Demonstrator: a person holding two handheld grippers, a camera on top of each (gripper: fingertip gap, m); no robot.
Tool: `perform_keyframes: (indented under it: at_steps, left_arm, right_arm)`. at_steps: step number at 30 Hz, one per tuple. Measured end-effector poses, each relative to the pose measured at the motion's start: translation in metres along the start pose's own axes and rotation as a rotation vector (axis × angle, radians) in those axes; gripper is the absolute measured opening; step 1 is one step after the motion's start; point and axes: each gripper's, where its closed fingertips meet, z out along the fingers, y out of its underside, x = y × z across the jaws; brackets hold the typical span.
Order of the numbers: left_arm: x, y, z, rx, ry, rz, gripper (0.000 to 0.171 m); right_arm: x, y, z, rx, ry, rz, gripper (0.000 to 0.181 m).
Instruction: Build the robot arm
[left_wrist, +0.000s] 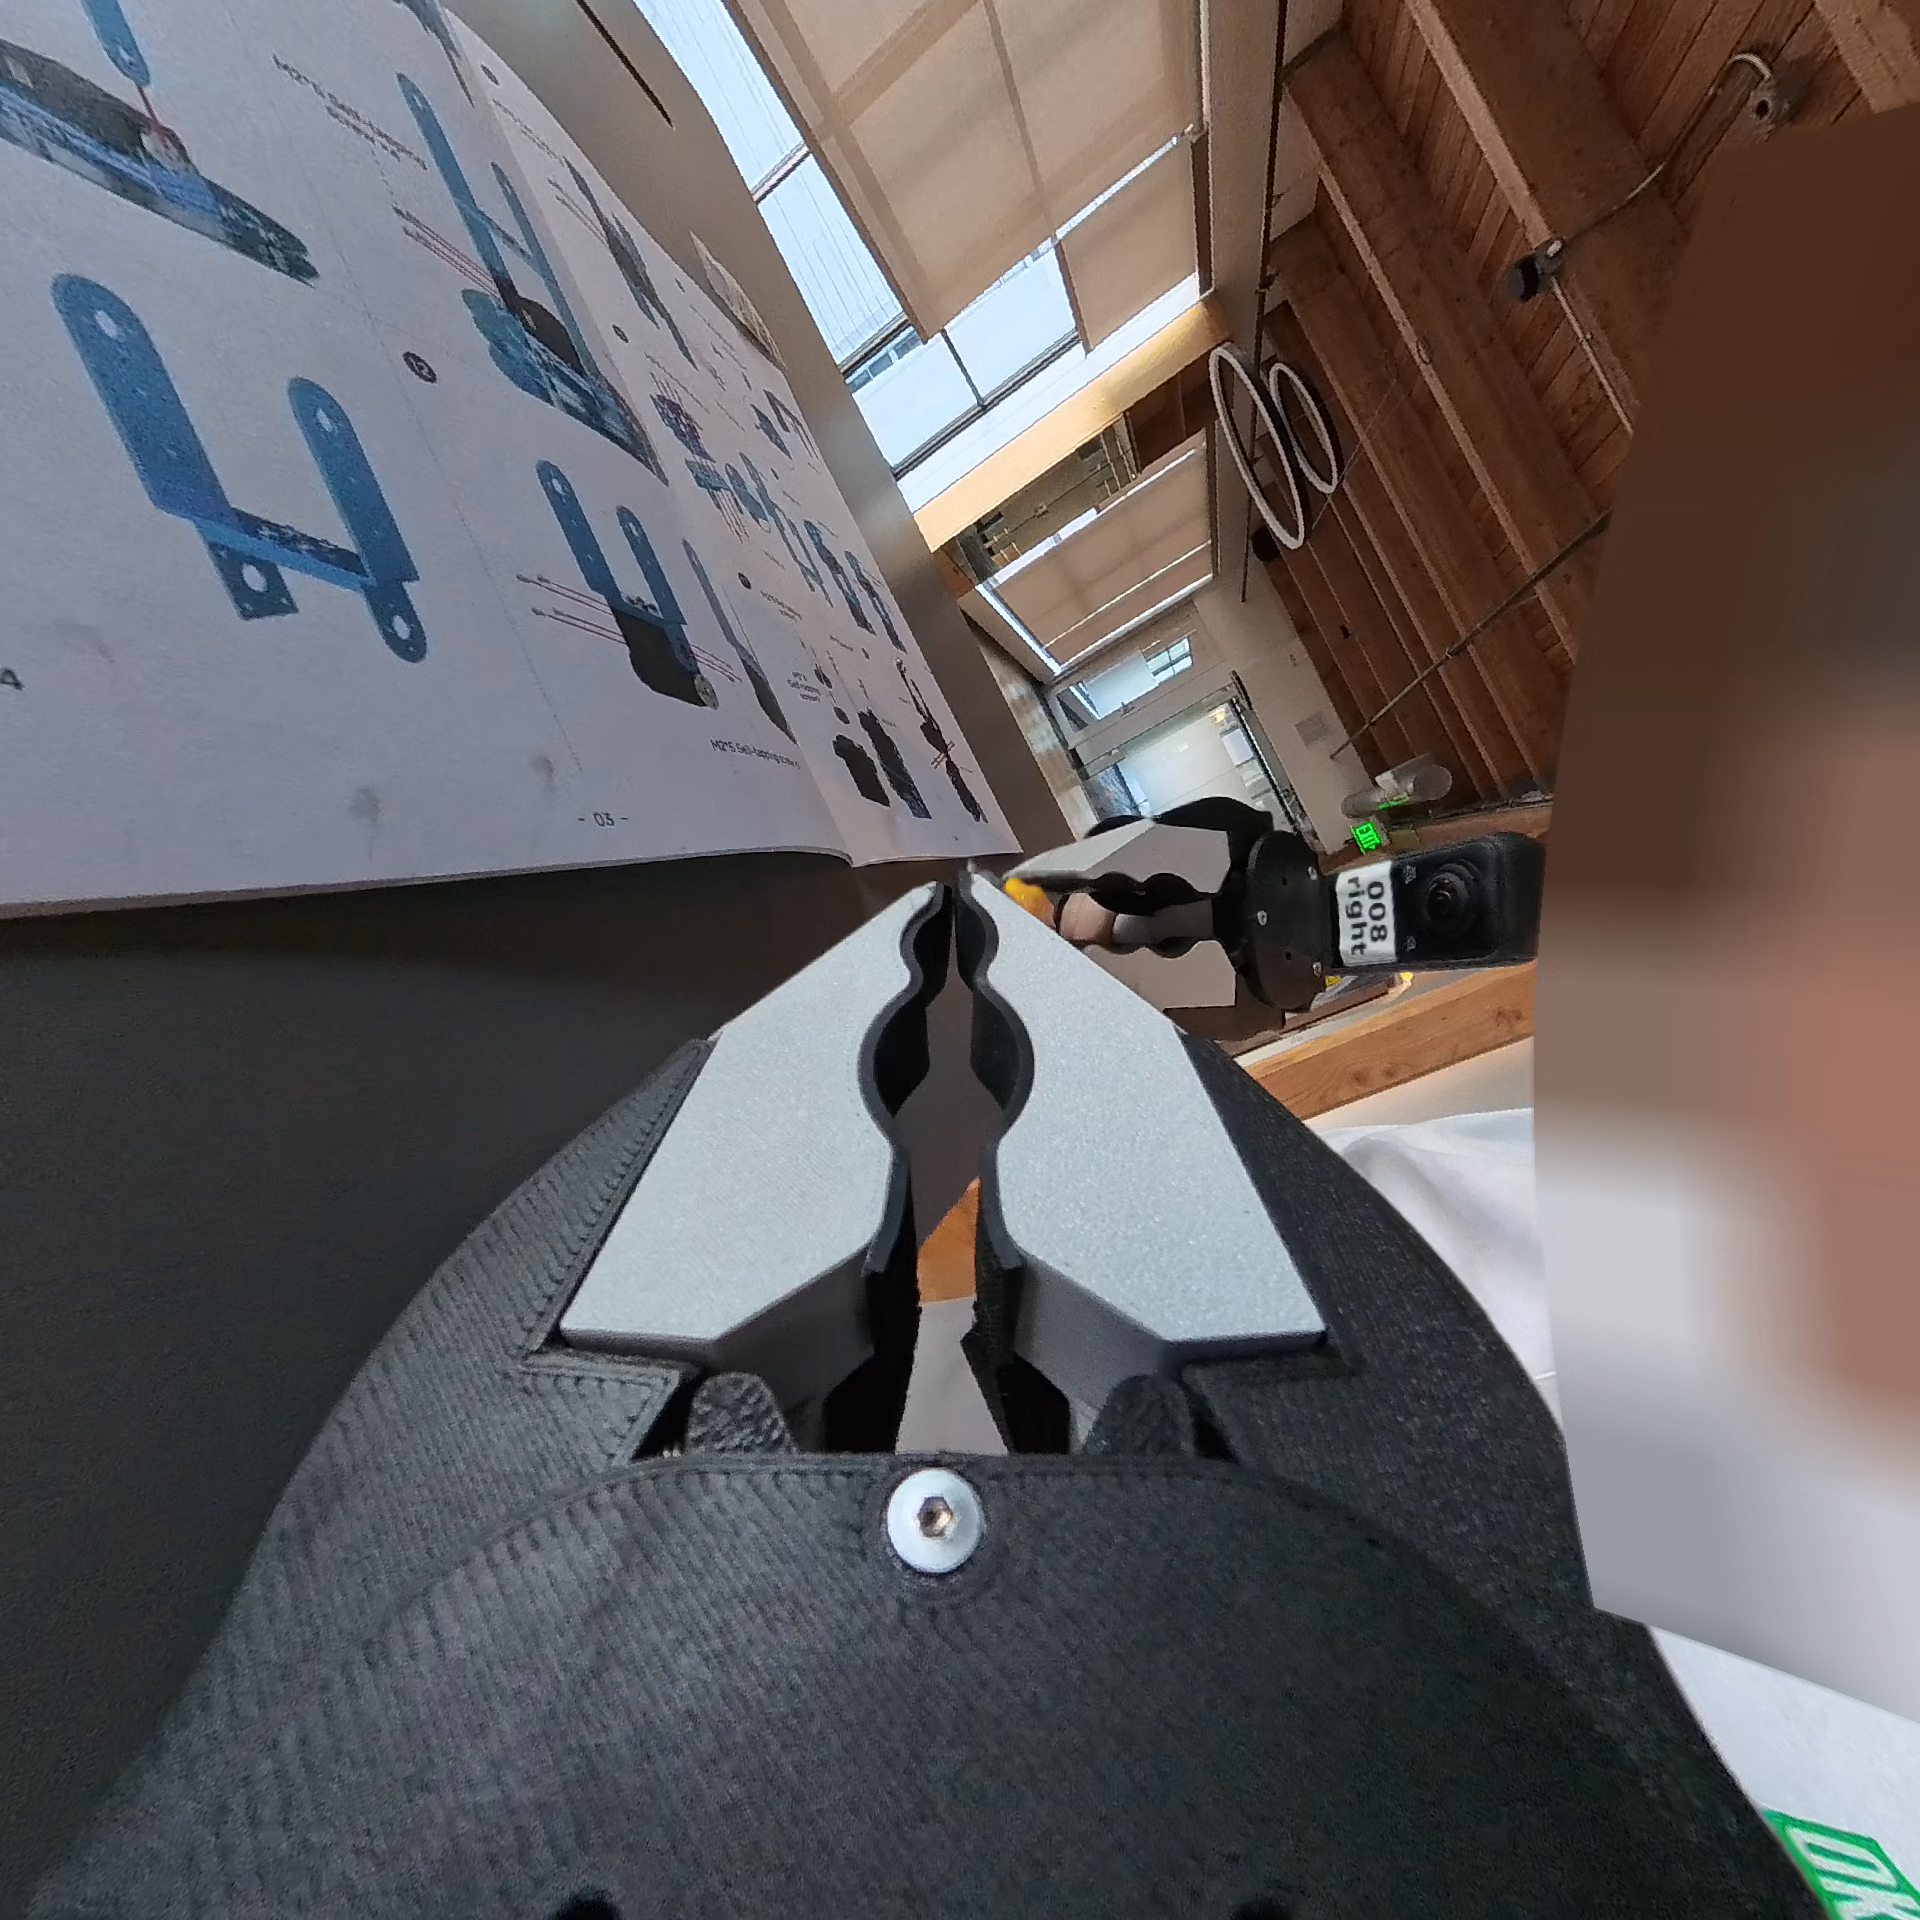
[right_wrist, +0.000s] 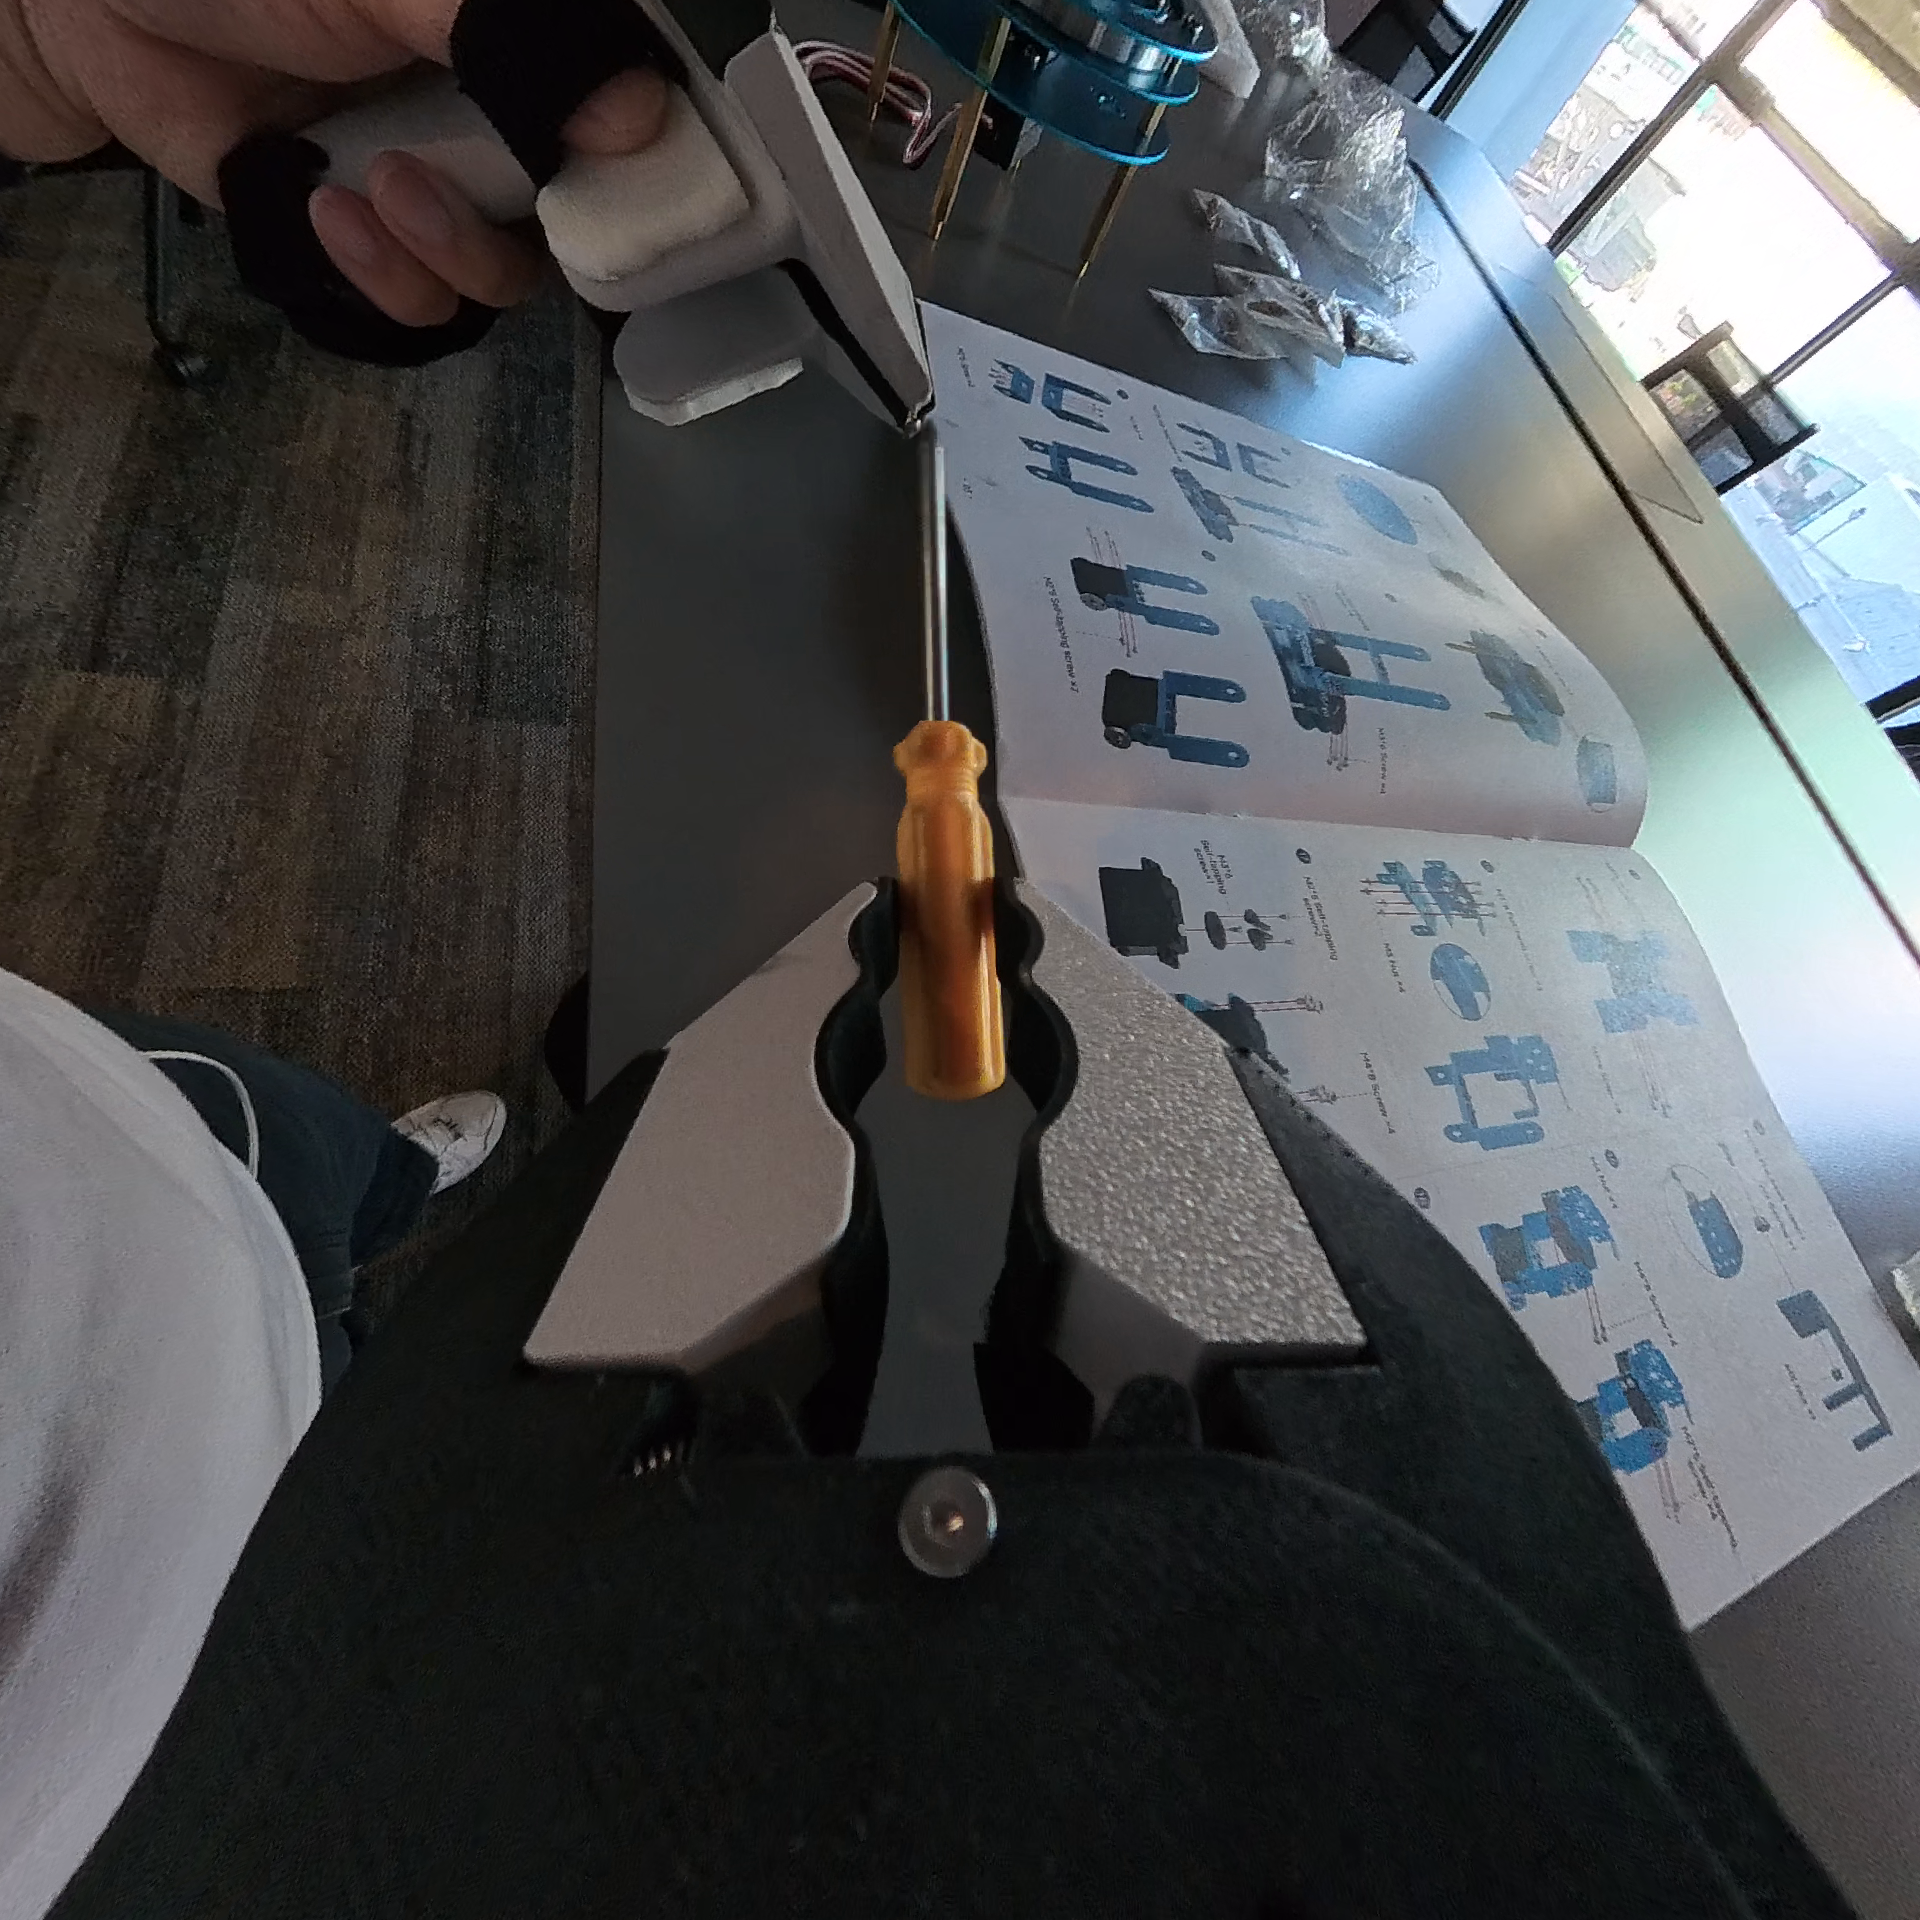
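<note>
The right gripper (right_wrist: 945, 904) has its jaws closed on the orange handle of a screwdriver (right_wrist: 951, 977). The grip sits around the middle of the handle, so the butt end pokes back between the jaws and the collar end stands clear in front. The thin metal shaft runs straight ahead, above the dark surface (right_wrist: 727, 727) and just beside the near edge of an open booklet (right_wrist: 1403, 727) printed with blue assembly drawings.

The shaft's tip meets the tip of the left gripper (right_wrist: 909, 400), which a hand (right_wrist: 312, 135) holds by black finger loops. In the left wrist view, the left gripper (left_wrist: 961, 894) has its jaws drawn together at the tips, with only the wavy hollows farther back showing a gap. A tiny bright speck shows at those tips in the right wrist view. It is too small to name, and I cannot tell whether it is pinched there.

The left wrist view also shows the right gripper (left_wrist: 1049, 883) just beyond the left one's tips, with a sliver of orange between its jaws and the booklet (left_wrist: 312, 727) off to the left.

Farther back on the surface lie a few clear plastic bags (right_wrist: 1278, 301) of small parts. A round blue stacked frame (right_wrist: 1049, 73) stands there on brass legs. Patterned carpet (right_wrist: 260, 571) lies below the surface's edge.
</note>
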Motion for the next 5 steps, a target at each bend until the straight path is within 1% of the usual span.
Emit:
perform_keyframes:
  at_steps: [3,5]
  left_arm:
    - [0.0031,0.0037,0.0049,-0.015,0.016,-0.013,0.0]
    - [0.0042,0.003,0.0071,-0.005,0.028,-0.023,0.0]
  right_arm:
    - [0.0017,-0.0024,-0.0009,0.013,0.049,-0.049,0.017]
    - [0.0015,0.0021,0.0016,-0.021,0.064,-0.077,0.016]
